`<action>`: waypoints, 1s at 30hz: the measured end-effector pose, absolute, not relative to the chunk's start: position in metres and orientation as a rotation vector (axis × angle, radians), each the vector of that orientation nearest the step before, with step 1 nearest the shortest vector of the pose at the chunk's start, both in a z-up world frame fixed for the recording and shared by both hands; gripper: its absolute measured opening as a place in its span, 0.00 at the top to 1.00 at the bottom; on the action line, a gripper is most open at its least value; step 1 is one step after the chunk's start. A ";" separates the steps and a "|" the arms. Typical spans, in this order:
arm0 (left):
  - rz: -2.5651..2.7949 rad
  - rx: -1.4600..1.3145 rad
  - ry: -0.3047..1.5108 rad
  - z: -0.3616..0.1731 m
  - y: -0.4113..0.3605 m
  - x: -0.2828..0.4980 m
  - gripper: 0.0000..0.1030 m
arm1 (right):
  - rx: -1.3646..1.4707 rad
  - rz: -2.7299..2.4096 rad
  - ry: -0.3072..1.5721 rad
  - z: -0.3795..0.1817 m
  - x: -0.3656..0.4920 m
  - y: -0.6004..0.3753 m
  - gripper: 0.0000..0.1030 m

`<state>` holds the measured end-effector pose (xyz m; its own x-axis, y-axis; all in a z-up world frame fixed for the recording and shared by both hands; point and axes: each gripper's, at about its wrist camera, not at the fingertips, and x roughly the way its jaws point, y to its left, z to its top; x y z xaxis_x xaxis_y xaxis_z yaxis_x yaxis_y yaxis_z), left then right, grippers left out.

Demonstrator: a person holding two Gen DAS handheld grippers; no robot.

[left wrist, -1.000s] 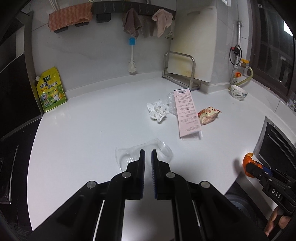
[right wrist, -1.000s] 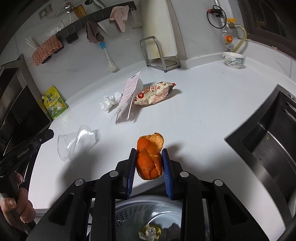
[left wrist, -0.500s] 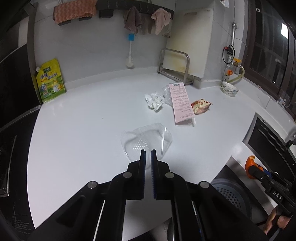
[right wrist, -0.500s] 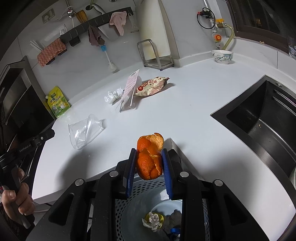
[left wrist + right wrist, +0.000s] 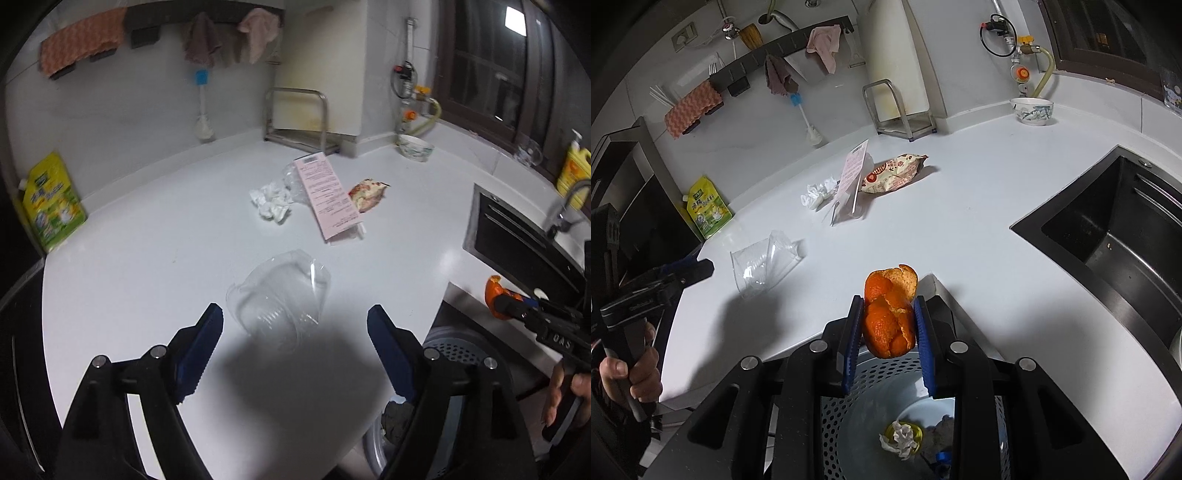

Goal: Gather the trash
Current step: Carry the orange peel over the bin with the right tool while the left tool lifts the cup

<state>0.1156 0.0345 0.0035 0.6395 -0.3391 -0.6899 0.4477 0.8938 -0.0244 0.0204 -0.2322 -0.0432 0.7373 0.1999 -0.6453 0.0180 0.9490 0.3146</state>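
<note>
the right hand-held gripper holds an orange peel between its pads, just past the table's front edge and above the bin. the left hand-held gripper is spread wide behind a clear plastic cup lying near the front edge.

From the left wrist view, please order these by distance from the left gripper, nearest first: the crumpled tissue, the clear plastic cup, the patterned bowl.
Measured from the left gripper, which is open:
1. Clear plastic cup, lying on its side just ahead, between the fingers.
2. Crumpled tissue, mid-counter, slightly left of the pink receipt.
3. Patterned bowl, far right, at the back by the wall.
</note>
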 end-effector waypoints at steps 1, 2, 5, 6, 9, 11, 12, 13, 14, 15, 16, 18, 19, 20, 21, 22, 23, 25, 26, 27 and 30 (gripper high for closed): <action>-0.475 0.179 0.761 0.003 0.033 0.120 0.22 | 0.314 0.100 0.740 -0.044 0.021 -0.232 0.74; -0.490 0.195 0.768 0.003 0.031 0.123 0.21 | 0.318 0.098 0.743 -0.044 0.021 -0.233 0.74; -0.554 0.262 0.788 0.001 0.026 0.138 0.17 | 0.331 0.094 0.751 -0.046 0.022 -0.234 0.74; -0.580 0.293 0.794 0.001 0.023 0.143 0.17 | 0.330 0.090 0.755 -0.046 0.022 -0.234 0.74; -0.668 0.369 0.806 -0.004 0.015 0.155 0.13 | 0.336 0.089 0.764 -0.046 0.023 -0.235 0.74; -0.725 0.391 0.826 -0.008 0.012 0.164 0.12 | 0.338 0.087 0.767 -0.045 0.024 -0.236 0.74; -0.745 0.396 0.843 -0.011 0.011 0.170 0.12 | 0.339 0.085 0.768 -0.044 0.025 -0.237 0.74; -0.765 0.397 0.862 -0.014 0.010 0.175 0.12 | 0.342 0.084 0.767 -0.044 0.025 -0.237 0.74; -0.787 0.397 0.880 -0.016 0.008 0.180 0.12 | 0.346 0.083 0.767 -0.044 0.026 -0.238 0.74; -0.808 0.399 0.897 -0.019 0.007 0.185 0.12 | 0.350 0.082 0.767 -0.043 0.027 -0.238 0.74; -0.828 0.410 0.912 -0.022 0.005 0.190 0.12 | 0.351 0.082 0.767 -0.042 0.028 -0.239 0.74; -0.823 0.444 0.920 -0.028 0.002 0.198 0.12 | 0.349 0.081 0.766 -0.040 0.031 -0.239 0.74; -0.814 0.464 0.928 -0.032 0.000 0.202 0.12 | 0.346 0.080 0.766 -0.039 0.032 -0.239 0.74; -0.812 0.476 0.939 -0.035 0.000 0.205 0.12 | 0.345 0.080 0.765 -0.039 0.032 -0.238 0.74; -0.814 0.484 0.949 -0.037 -0.001 0.209 0.12 | 0.344 0.080 0.765 -0.039 0.033 -0.238 0.74; -0.822 0.489 0.961 -0.039 -0.001 0.211 0.12 | 0.344 0.080 0.765 -0.039 0.035 -0.238 0.74; -0.830 0.492 0.973 -0.041 -0.001 0.213 0.12 | 0.345 0.080 0.766 -0.039 0.036 -0.238 0.74; -0.845 0.498 0.995 -0.045 -0.001 0.216 0.12 | 0.347 0.081 0.769 -0.040 0.039 -0.237 0.74; -0.849 0.501 1.003 -0.047 -0.001 0.217 0.12 | 0.347 0.082 0.770 -0.041 0.040 -0.237 0.74; -0.856 0.505 1.012 -0.049 -0.002 0.218 0.12 | 0.348 0.082 0.773 -0.041 0.040 -0.236 0.74; -0.859 0.528 1.029 -0.055 -0.006 0.218 0.12 | 0.360 0.091 0.773 -0.041 0.042 -0.235 0.74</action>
